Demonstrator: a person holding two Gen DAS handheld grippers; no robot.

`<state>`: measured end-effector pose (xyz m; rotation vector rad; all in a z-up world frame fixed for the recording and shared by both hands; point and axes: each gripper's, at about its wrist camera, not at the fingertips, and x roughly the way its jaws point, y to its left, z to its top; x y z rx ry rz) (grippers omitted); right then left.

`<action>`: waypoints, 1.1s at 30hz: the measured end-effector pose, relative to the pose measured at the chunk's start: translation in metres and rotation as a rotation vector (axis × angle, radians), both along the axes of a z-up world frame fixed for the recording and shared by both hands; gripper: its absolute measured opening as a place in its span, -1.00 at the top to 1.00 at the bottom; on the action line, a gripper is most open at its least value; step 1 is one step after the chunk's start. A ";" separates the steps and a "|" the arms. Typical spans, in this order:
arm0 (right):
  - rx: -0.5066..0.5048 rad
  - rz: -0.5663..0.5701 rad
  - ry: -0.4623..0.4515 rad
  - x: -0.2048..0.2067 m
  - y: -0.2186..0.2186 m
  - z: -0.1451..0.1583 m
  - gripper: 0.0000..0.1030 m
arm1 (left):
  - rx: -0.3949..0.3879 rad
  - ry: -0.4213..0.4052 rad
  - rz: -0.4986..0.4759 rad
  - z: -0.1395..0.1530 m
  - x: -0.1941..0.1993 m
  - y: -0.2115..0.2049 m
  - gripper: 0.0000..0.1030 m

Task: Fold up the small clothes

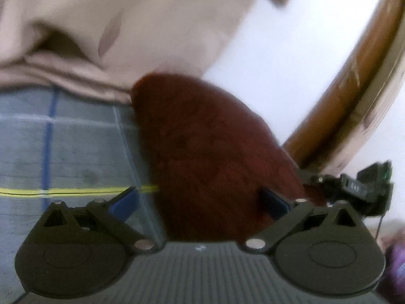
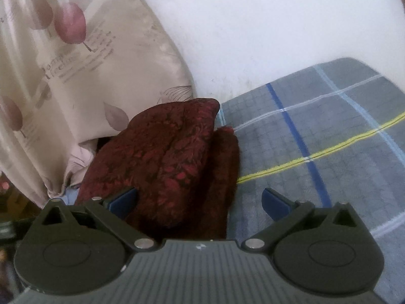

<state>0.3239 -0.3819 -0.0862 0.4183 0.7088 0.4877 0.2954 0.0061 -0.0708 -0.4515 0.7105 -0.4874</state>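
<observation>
Here, both grippers, left gripper (image 1: 200, 202) and right gripper (image 2: 200, 202), stand wide open, gripping nothing; the dark red garment (image 2: 162, 162) (folded) lies between the fingers on the plaid blanket (image 2: 316, 131).

1. The pale curtain (image 2: 83, 58) carries lines of printed script beside its leaf pattern; the letters are too blurred to read.
2. No other writing can be read.

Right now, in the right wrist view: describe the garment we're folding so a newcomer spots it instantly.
Start from the grey plaid blanket with blue and yellow stripes. At its left edge, beside the beige leaf-print curtain, lies the dark red garment. It is the only maroon item, bundled, with a brighter red floral pattern on top.
</observation>
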 end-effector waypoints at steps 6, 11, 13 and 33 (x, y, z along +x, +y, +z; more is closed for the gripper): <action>0.020 -0.030 -0.034 0.005 0.001 0.006 -1.00 | -0.081 -0.031 0.019 -0.009 0.013 0.003 -1.00; -0.098 -0.016 -0.044 -0.007 0.016 0.002 -1.00 | -0.001 -0.092 0.040 -0.008 0.009 -0.011 -1.00; -0.025 -0.014 0.011 -0.001 0.012 -0.004 -1.00 | -0.076 -0.042 0.015 -0.014 0.019 -0.009 -1.00; 0.251 0.196 0.072 -0.151 0.108 0.025 -0.27 | 0.183 0.007 0.144 0.036 -0.197 0.064 -0.98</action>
